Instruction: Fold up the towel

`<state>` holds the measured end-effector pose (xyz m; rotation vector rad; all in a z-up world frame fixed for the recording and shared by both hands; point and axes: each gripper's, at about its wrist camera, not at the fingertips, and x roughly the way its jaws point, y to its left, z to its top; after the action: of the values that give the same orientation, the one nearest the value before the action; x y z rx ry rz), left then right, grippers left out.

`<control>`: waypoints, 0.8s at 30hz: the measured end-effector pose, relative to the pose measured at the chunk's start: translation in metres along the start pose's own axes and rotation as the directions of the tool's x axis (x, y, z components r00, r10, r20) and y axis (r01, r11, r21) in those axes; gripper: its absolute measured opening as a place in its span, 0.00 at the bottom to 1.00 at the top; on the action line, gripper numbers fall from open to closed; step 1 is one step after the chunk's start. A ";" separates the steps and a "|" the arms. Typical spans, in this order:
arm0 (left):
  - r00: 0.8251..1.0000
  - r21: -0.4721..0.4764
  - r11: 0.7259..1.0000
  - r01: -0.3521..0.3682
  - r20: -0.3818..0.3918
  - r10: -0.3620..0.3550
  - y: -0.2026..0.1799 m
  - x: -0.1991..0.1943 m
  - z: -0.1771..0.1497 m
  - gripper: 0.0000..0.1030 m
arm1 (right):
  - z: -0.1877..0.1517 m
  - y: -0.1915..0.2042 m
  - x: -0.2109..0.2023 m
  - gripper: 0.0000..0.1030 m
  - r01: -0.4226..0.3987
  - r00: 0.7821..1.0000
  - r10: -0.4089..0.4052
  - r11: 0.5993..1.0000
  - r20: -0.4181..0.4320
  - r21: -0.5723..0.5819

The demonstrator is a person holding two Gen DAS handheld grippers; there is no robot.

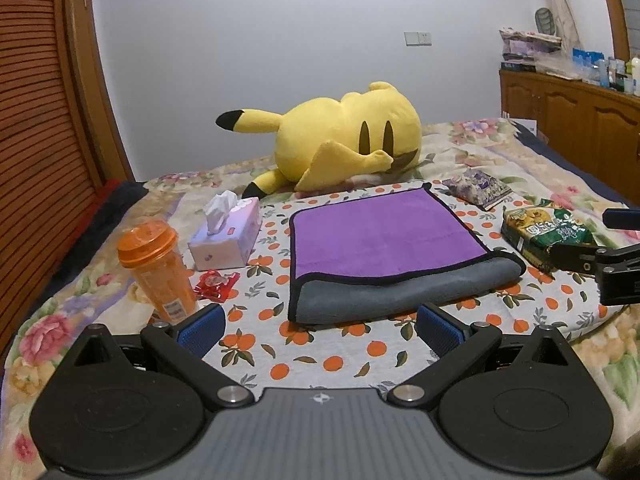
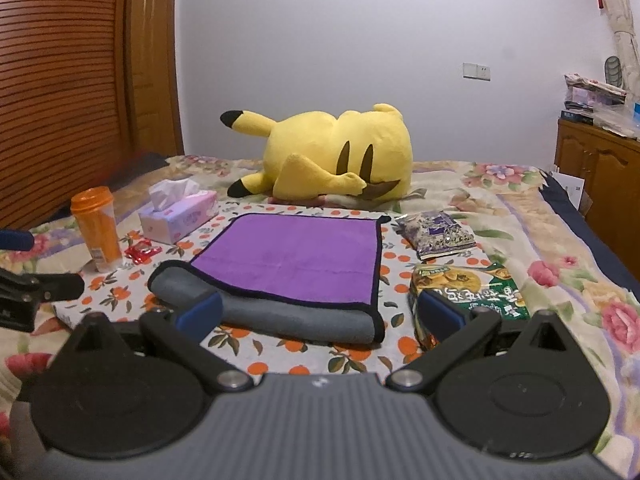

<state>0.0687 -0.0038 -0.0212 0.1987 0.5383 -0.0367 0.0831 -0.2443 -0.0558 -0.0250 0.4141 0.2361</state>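
A towel [image 1: 380, 236], purple on top and grey beneath with black trim, lies on an orange-print cloth [image 1: 320, 356] on the bed. Its near part is folded over, showing a grey roll. It also shows in the right wrist view [image 2: 296, 256]. My left gripper [image 1: 320, 328] is open and empty, hovering just short of the towel's near edge. My right gripper [image 2: 320, 316] is open and empty, near the towel's near edge, its left finger [image 2: 200, 314] in front of the grey fold. The right gripper also shows at the right edge of the left wrist view [image 1: 600, 260].
A yellow plush toy [image 1: 344, 140] lies behind the towel. A tissue box [image 1: 228, 236], an orange bottle [image 1: 160, 268] and a red wrapper [image 1: 216, 284] sit to the left. A green snack bag [image 1: 548, 236] and a purple packet [image 1: 478, 186] sit to the right. A wooden cabinet [image 1: 580, 108] stands at far right.
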 end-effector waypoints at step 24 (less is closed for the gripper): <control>0.998 -0.017 1.000 0.002 -0.069 -0.003 0.028 0.073 0.022 1.00 | 0.011 -0.013 0.064 1.00 -0.027 0.998 0.026 1.000 -0.062 -0.012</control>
<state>0.1450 0.0200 -0.0350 0.1834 0.6071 -0.0279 0.1472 -0.2420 -0.0712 -0.0395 0.4750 0.2648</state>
